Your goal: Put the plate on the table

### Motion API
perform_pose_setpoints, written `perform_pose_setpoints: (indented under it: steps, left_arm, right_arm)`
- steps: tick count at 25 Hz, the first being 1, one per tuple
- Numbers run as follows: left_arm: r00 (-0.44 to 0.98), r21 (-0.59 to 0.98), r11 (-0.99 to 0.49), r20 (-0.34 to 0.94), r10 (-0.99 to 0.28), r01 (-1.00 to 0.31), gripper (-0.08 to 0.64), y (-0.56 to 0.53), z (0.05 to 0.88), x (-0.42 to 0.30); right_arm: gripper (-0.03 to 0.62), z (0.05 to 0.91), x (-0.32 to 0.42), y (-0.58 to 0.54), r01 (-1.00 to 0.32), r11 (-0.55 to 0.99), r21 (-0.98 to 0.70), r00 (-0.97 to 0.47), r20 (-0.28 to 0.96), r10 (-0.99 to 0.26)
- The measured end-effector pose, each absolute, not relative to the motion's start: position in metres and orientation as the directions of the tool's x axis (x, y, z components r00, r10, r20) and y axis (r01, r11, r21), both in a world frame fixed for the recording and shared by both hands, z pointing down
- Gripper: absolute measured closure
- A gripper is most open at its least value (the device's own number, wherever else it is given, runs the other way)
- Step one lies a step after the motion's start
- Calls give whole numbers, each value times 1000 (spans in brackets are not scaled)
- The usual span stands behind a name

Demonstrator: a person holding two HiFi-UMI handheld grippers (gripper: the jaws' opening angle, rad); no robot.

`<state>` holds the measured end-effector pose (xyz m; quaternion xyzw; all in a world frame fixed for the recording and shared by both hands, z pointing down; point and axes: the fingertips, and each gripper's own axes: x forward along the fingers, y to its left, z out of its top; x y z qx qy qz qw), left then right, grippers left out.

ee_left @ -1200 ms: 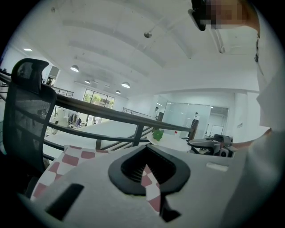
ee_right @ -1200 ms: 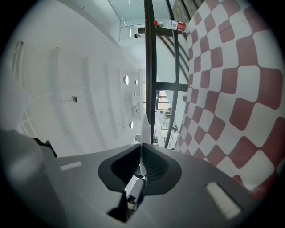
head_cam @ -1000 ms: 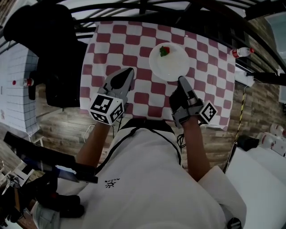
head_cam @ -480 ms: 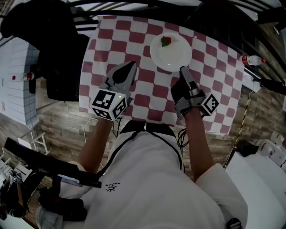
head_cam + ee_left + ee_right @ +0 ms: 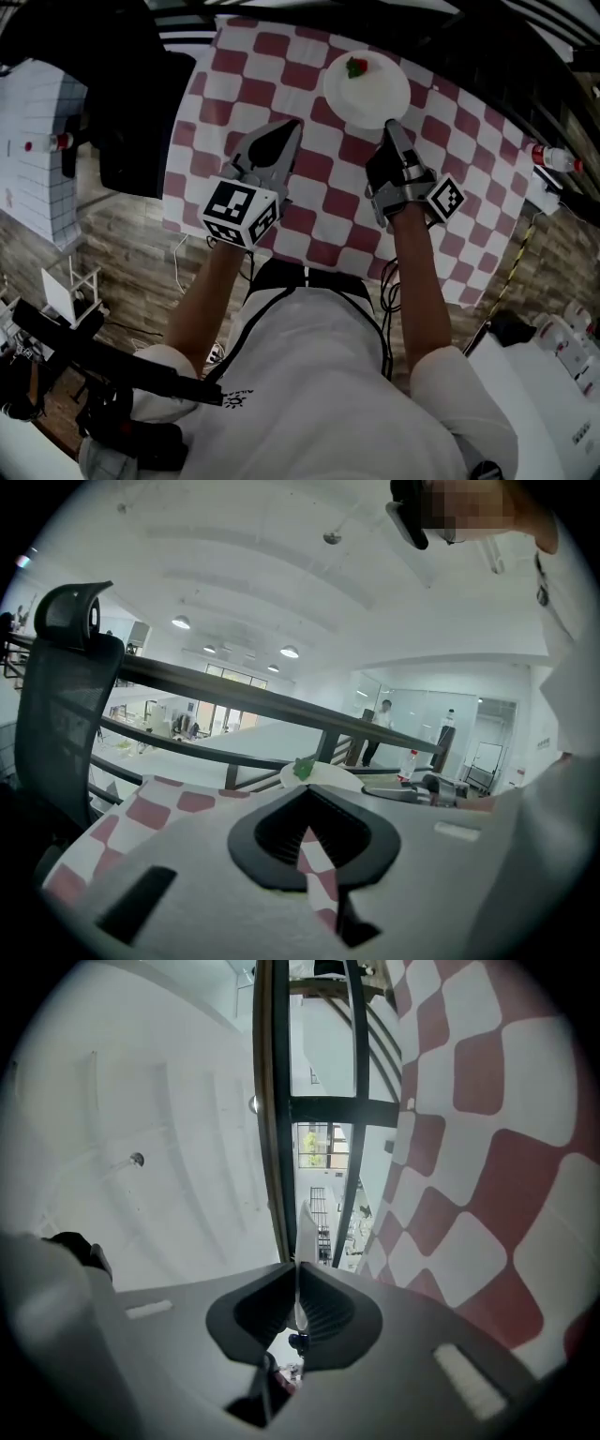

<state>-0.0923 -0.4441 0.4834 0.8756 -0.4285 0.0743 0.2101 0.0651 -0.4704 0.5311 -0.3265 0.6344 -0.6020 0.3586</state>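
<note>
Head view: the plate [image 5: 367, 92] is held by its rim over the table [image 5: 246, 70] in the right gripper [image 5: 389, 128]. Left gripper view: the left gripper [image 5: 305, 789] is pinched together, empty. Right gripper view: the rim is squeezed tight, not yet let go.

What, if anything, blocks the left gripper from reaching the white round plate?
Likely yes. Only bare red-and-white checked cloth lies between the left gripper and the plate; the right gripper clamps its near rim.
</note>
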Motion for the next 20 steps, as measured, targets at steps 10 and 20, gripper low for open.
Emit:
perform_pose_setpoints:
  steps: [10,20]
  left_arm:
    - [602,296,-526,325,-729,-797,558,-473,509,-76]
    - [582,291,-506,349,-734,-812,558,-484,527,-79]
  right_arm:
    - [571,574,62,-519,-4,48,-999,-578,-37,-815]
    - [571,617,57,-546,-2,10,-1000,-587,-7,-809]
